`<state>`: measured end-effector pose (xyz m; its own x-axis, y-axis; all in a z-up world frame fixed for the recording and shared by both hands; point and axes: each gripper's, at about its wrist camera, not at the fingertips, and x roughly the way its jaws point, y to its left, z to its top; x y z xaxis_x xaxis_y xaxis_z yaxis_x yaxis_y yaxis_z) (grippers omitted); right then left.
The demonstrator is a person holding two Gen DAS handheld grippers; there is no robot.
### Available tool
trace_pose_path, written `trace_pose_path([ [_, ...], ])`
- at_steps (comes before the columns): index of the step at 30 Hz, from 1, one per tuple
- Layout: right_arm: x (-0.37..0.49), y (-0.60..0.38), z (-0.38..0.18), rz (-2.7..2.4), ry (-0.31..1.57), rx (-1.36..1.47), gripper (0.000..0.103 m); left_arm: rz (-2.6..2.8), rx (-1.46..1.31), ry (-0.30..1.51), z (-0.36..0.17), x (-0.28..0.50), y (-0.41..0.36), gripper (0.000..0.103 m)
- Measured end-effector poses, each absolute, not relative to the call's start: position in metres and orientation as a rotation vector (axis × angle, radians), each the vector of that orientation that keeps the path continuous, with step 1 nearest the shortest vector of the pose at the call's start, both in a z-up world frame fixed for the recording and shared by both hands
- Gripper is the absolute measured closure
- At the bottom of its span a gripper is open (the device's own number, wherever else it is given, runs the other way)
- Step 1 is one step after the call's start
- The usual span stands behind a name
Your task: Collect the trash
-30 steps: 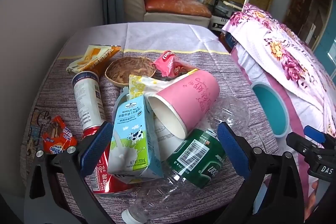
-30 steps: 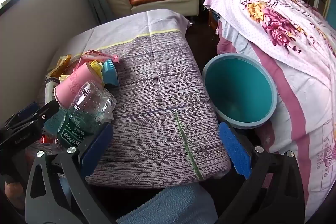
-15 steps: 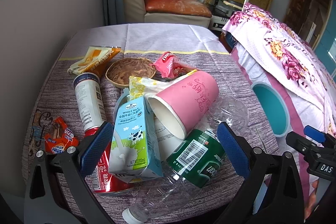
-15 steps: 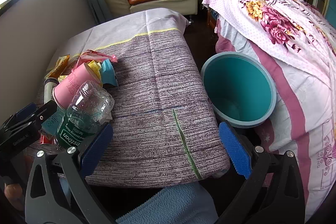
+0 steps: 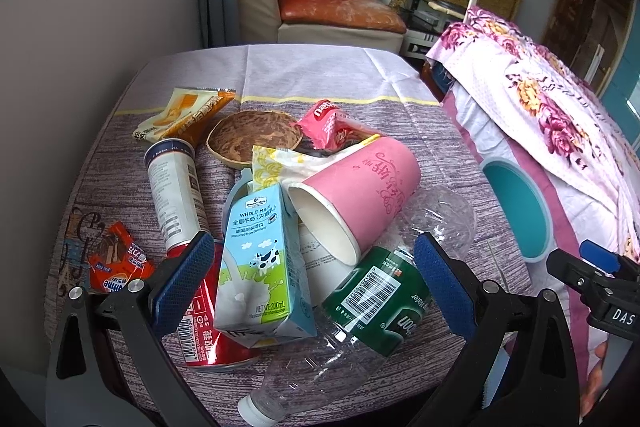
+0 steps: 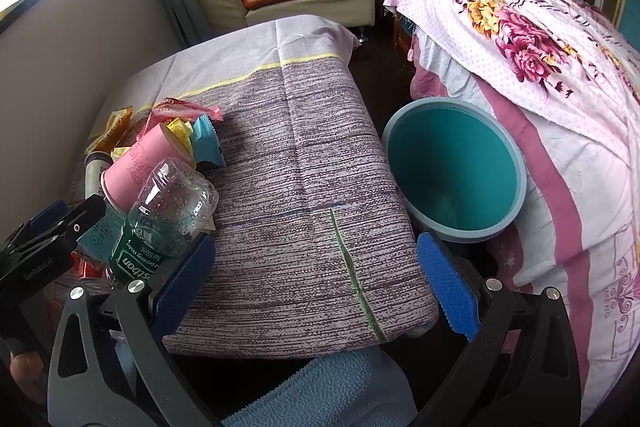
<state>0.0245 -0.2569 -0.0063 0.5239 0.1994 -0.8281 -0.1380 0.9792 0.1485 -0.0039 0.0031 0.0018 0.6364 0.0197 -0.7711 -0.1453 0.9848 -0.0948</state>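
Trash lay heaped on the left half of the table (image 6: 304, 163): an orange wrapper (image 5: 116, 263), a red can (image 5: 204, 323), a milk carton (image 5: 260, 263), a pink cup (image 5: 360, 191) and a green-labelled bottle (image 5: 380, 299). The left claw (image 5: 308, 279) hung wide apart above the pile, holding nothing. The right claw (image 6: 312, 275), equally wide and empty, faced bare cloth. The teal bin (image 6: 452, 167) stood seemingly empty beside the table's right edge, squeezed against the bed (image 6: 540, 67); nothing appeared collected yet.

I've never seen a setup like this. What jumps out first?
A heap of trash on the striped purple tablecloth: a tipped pink paper cup, a blue milk carton and a green-labelled clear plastic bottle. A round teal bin waits beside the table, against the flowered bedspread.
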Motion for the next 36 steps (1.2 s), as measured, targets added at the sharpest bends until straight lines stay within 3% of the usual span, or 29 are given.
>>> trace_pose_path([
  [36, 0.035, -0.243, -0.018, 0.252, 1.088, 0.122, 0.006, 0.102, -0.163, 0.893, 0.003, -0.006, 0.014, 0.004],
])
